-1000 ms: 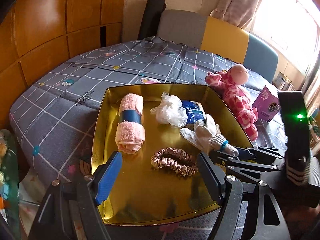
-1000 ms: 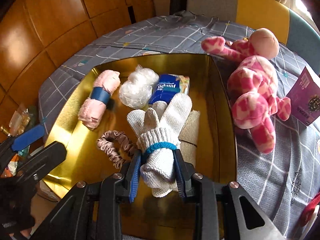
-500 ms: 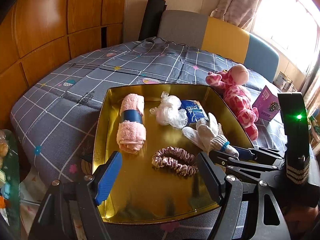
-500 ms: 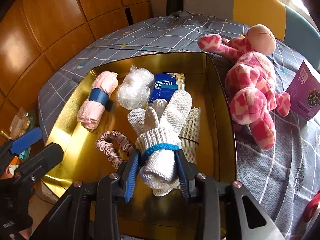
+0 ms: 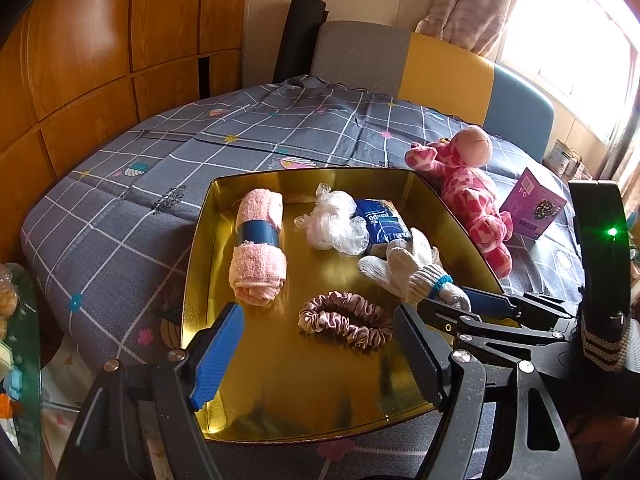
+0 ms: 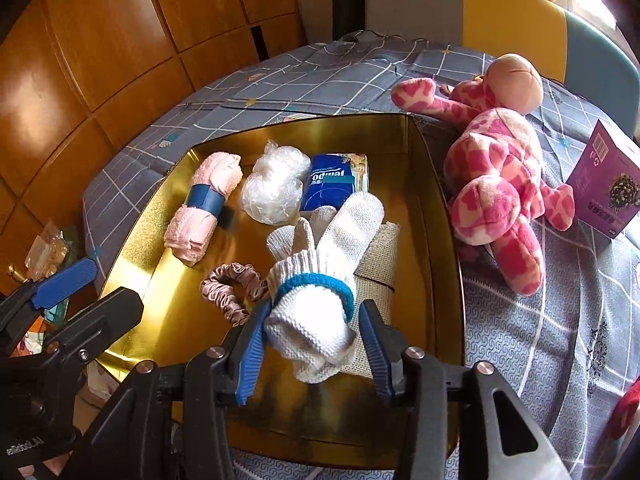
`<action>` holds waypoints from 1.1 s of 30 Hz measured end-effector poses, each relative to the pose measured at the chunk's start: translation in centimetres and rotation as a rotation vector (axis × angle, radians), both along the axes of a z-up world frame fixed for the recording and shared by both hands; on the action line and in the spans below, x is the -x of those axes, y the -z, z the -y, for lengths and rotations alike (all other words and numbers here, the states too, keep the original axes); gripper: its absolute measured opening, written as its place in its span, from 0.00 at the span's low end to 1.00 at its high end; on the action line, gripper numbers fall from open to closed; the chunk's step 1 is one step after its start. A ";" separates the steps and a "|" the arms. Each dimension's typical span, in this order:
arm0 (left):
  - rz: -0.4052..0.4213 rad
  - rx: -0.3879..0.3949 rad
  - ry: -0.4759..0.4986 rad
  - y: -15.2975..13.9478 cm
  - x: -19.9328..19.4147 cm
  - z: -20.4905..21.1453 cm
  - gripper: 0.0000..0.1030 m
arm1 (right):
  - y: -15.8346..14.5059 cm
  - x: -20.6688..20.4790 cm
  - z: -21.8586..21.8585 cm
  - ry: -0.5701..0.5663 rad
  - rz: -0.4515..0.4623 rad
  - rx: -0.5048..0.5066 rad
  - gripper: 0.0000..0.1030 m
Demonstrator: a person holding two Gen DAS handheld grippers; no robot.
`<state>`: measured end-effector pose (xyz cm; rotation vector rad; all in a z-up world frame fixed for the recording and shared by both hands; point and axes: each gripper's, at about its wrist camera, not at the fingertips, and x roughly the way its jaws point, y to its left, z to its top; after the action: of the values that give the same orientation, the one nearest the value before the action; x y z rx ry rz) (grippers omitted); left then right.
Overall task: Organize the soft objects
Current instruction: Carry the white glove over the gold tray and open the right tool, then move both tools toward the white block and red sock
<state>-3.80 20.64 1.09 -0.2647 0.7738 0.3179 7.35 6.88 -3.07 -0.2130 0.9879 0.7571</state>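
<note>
A gold tray [image 5: 200,264] [image 6: 436,184] on the bed holds a rolled pink towel [image 5: 258,248] [image 6: 204,208], a crumpled clear plastic bag [image 5: 334,226] [image 6: 274,188], a blue tissue pack [image 5: 384,220] [image 6: 332,182], a pink satin scrunchie [image 5: 344,318] [image 6: 232,284] and a beige cloth [image 6: 380,256]. A white knit glove with a blue cuff band [image 6: 320,280] [image 5: 412,268] lies between my right gripper's [image 6: 312,344] jaws, which stand slightly apart from it. My left gripper [image 5: 320,352] is open and empty over the tray's near side, above the scrunchie.
A pink spotted plush toy [image 5: 468,188] [image 6: 500,160] lies on the grey checked bedspread [image 5: 120,200] right of the tray. A purple box [image 5: 534,208] [image 6: 604,184] sits beyond it. Wooden wall panels stand to the left, chairs behind the bed.
My right gripper's jaws have spread apart around the glove's cuff, loosening their hold. Both cameras have pulled back slightly from the tray.
</note>
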 end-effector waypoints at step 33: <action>0.018 -0.037 0.140 -1.4 -1.7 4.9 0.75 | -4.7 -1.5 16.0 0.280 0.132 -0.018 0.45</action>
<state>-2.12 15.74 2.49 -0.1771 0.7642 0.1976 8.80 -9.12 1.64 -0.1043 0.8629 0.4898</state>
